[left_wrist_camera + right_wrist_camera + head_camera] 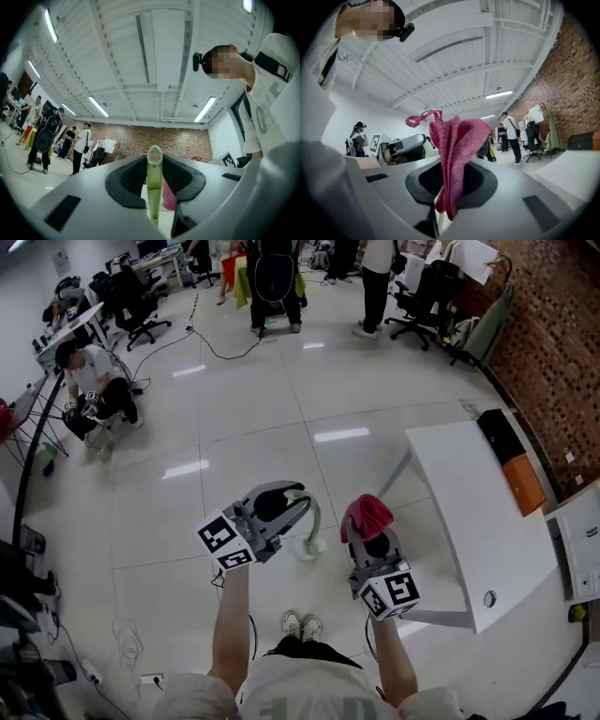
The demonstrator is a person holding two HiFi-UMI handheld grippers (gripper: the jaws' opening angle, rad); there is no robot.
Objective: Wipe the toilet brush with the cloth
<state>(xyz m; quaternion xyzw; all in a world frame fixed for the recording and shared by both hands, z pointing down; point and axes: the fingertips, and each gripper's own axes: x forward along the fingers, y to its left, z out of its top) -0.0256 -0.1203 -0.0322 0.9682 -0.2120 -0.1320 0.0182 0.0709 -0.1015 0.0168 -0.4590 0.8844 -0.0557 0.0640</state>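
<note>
The left gripper is clamped on the brush. Its pale green handle stands upright between the two dark pads, pinched on both sides, with the rounded tip poking just above them. In the head view the handle curves out of the jaws toward 4 o'clock and ends in a pale head over the floor, just short of the right gripper. That gripper is clenched on the cloth: a pink, nubbly fold squeezed between its pads, bunched above them with a thin loop sticking out at 11 o'clock and a short tail hanging below. Both grippers sit side by side near the middle of the head view, left at 9 o'clock of right, and brush and cloth are close together but apart – no contact shows in any view. A white table fills the 3 o'clock side, with a black box and an orange box along its far edge (touching each other, as far as can be told). A person crouches on the floor at 10 o'clock, and others stand at 12 o'clock.
</note>
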